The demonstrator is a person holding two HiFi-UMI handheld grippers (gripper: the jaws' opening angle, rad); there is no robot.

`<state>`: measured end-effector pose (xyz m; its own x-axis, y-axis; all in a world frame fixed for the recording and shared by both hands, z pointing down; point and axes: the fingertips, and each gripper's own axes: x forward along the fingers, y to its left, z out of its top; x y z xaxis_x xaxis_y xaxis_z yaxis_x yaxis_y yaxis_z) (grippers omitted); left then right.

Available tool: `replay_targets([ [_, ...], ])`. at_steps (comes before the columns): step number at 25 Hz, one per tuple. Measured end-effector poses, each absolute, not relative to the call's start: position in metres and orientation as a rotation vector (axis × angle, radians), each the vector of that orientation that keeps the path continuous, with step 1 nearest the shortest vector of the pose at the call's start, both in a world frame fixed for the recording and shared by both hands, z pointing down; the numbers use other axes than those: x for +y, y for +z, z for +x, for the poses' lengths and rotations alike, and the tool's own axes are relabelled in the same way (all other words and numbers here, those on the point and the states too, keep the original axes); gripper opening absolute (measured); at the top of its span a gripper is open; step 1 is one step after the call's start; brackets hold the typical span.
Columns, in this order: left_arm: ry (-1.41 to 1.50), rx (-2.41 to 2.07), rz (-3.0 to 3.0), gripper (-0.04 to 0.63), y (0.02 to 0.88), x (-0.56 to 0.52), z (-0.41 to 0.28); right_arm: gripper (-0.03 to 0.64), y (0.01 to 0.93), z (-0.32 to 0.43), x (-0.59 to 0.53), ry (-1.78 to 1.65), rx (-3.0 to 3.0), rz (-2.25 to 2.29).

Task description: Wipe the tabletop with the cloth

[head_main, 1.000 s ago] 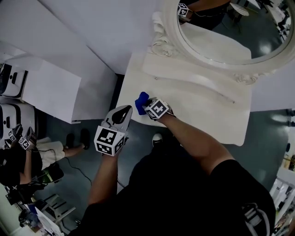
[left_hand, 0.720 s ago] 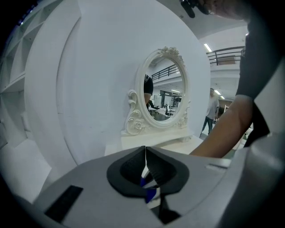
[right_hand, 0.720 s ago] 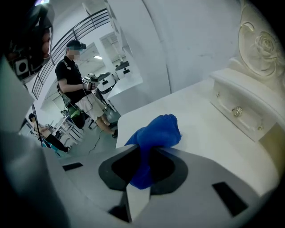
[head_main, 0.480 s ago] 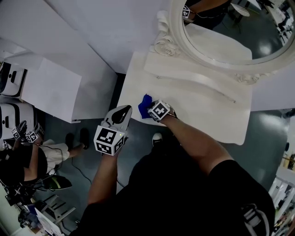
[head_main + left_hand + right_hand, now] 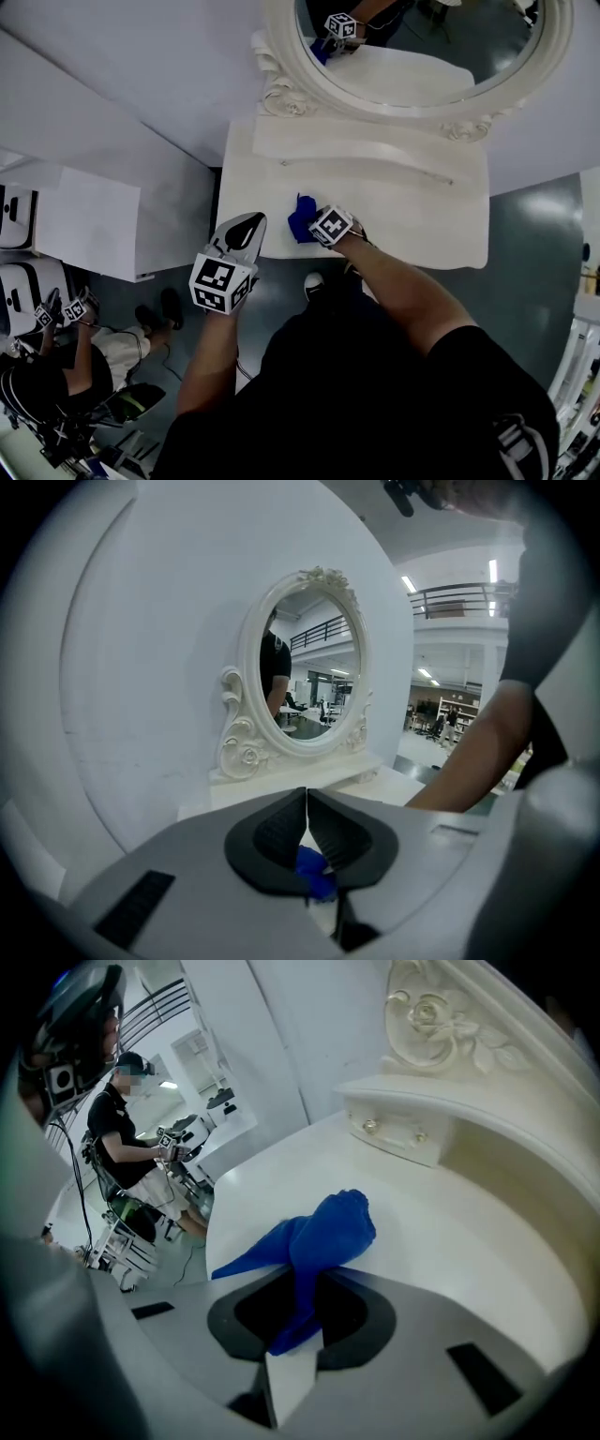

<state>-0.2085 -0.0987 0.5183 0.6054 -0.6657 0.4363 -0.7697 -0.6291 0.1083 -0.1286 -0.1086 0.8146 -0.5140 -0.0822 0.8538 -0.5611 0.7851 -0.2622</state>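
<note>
The blue cloth is soft, light and limp. It bunches ahead of the right gripper, whose jaws are clamped on one trailing fold, and the bunched end rests on the white desk. A grip on a gathered fold looks right, though only gentle pressure should carry through. Since a second ago the cloth has slid further in from the desk's left edge. The left gripper still hangs off the near edge, jaws together and empty.
</note>
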Motion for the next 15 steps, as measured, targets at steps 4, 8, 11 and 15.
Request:
replay_targets([
  [4,0.530,-1.109,2.589,0.014,0.516,-0.107,-0.178,0.054,0.815,-0.081,-0.111,0.672,-2.017,0.538],
  [8,0.538,-1.015,2.648,0.014,0.514,-0.118,-0.141,0.054,0.815,-0.022,-0.115,0.716,-1.967,0.640],
  [11,0.540,-0.962,2.679,0.014,0.513,-0.123,-0.116,0.054,0.816,0.022,-0.114,0.750,-1.935,0.707],
  [15,0.547,-0.896,2.712,0.014,0.511,-0.127,-0.087,0.054,0.814,0.076,-0.111,0.798,-1.894,0.793],
])
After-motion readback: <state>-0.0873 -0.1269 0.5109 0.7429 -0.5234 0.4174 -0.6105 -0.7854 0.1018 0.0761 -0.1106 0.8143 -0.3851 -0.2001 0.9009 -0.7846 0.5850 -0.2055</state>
